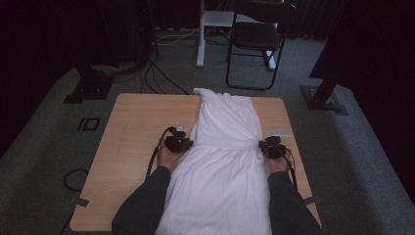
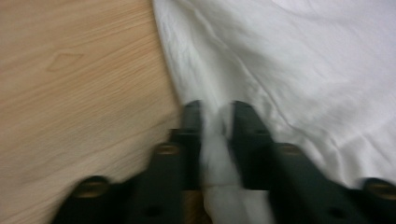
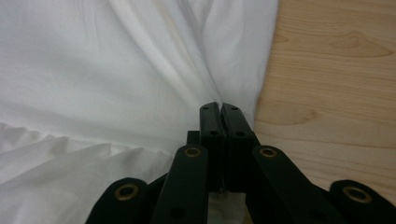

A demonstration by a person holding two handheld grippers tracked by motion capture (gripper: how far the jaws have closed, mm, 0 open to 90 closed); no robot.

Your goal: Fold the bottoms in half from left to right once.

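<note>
the white cloth [image 1: 222, 161] lies lengthwise down the middle of the wooden table [image 1: 132, 142], its far end bunched narrow near the back edge and its near end hanging toward the person. the left gripper [image 1: 179, 143] is clamped on the cloth's left edge, a fold of fabric pinched between its jaws in the left gripper view [image 2: 212, 140]. the right gripper [image 1: 272, 147] is clamped on the right edge, jaws pressed almost flat together over a thin pleat [image 3: 219, 116].

the main risk is uneven hold. the right grip looks to catch very little fabric, so a pull could let that edge slip free and leave the cloth skewed. the left side holds a thicker bunch, which may drag extra layers along and put a crooked crease in any fold. lifting one hand faster than the other would twist the cloth, and the hanging near end could slide off the table.
</note>
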